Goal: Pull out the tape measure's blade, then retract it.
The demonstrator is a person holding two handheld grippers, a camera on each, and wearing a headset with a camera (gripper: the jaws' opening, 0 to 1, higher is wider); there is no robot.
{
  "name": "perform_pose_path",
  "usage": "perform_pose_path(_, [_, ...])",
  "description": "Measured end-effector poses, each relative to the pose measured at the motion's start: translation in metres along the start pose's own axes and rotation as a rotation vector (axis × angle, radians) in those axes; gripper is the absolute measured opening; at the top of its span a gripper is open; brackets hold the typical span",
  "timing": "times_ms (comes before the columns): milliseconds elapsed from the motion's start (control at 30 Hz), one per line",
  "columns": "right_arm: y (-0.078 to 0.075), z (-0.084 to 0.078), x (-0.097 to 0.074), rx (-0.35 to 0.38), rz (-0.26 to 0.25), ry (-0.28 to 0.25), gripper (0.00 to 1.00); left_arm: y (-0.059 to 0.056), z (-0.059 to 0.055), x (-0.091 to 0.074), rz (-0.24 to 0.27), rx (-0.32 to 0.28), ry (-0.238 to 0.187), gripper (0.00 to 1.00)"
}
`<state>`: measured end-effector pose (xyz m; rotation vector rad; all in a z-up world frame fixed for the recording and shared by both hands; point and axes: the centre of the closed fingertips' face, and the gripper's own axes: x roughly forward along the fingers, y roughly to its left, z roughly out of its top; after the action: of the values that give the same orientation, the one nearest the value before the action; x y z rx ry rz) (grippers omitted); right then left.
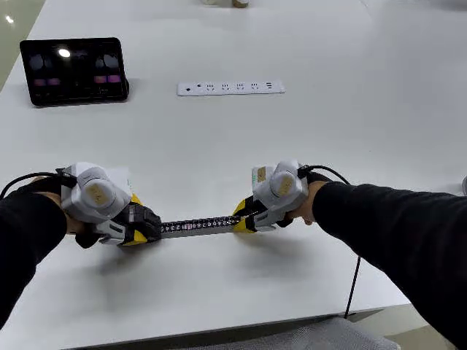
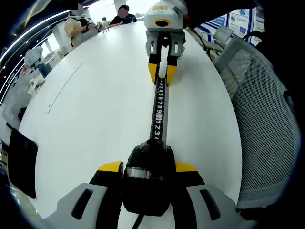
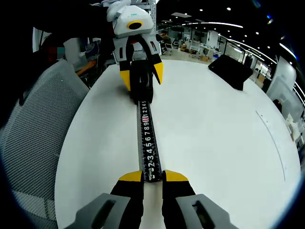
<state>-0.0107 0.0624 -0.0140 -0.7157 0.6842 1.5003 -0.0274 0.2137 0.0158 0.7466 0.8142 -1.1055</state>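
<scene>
A black tape measure case (image 1: 141, 222) sits between the yellow-tipped jaws of my left gripper (image 1: 133, 227), which is shut on it; the case (image 2: 147, 176) shows close up in the left gripper view. Its black blade (image 1: 198, 225) with white numbers runs right along the white table (image 1: 219, 146) to my right gripper (image 1: 244, 219), shut on the blade's end. In the right gripper view the blade (image 3: 147, 143) stretches from my right gripper (image 3: 152, 175) to the case (image 3: 141, 78) in the left gripper (image 3: 141, 76). The left gripper view has the blade (image 2: 159, 107) reaching the right gripper (image 2: 162, 72).
A black tablet (image 1: 73, 70) lies at the back left of the table and a white power strip (image 1: 230, 87) at the back centre. A cable (image 1: 354, 281) hangs over the front edge. A mesh chair (image 2: 267, 119) stands beside the table. People (image 2: 100, 19) sit at its far end.
</scene>
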Motion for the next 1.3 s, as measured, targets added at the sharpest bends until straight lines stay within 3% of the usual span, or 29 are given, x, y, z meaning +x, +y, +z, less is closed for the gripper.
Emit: perform_pose_path(1300, [0.002,-0.022,-0.018,0.008,-0.007,0.008,0.11,0.000,0.000,0.000,0.015,-0.008,-0.009,0.34])
